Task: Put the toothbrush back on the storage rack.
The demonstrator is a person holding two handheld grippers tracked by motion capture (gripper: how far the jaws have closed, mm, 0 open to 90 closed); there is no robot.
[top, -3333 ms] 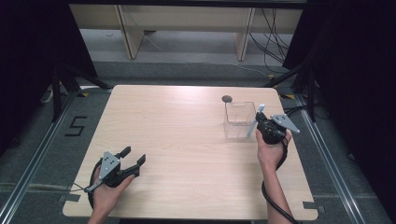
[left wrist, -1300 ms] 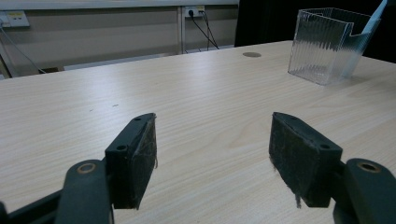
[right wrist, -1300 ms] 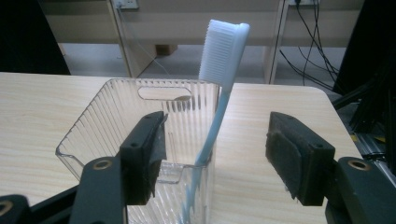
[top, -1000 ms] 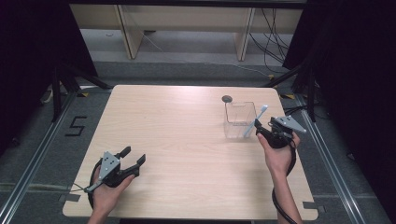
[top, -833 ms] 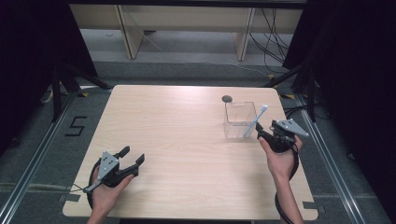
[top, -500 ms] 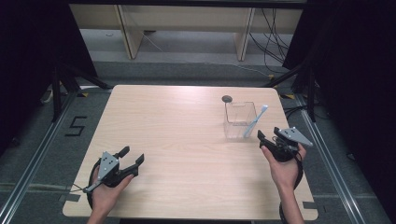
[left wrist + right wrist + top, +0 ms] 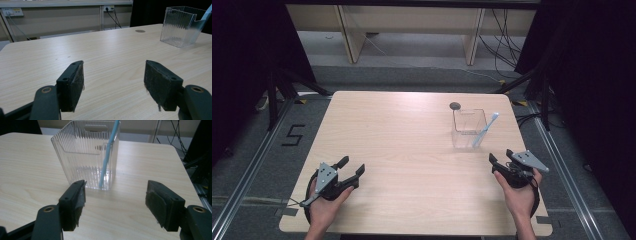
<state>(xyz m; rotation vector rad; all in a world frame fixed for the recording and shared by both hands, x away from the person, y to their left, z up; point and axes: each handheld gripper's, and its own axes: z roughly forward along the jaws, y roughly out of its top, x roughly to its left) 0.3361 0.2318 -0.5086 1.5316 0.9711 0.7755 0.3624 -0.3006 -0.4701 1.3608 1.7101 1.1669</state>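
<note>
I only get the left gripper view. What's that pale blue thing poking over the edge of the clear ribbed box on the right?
Observer: A light blue stick. It stands slanted inside the clear ribbed container, with its lower end in a bottom corner.
Operator: Is anything holding it?
Observer: No. The right hand-held gripper sits nearer the person, apart from the container, with its jaws open and nothing between them.
Operator: Which way does it lean?
Observer: In the high view its top leans over the container's right rim, toward the right edge of the table.
</note>
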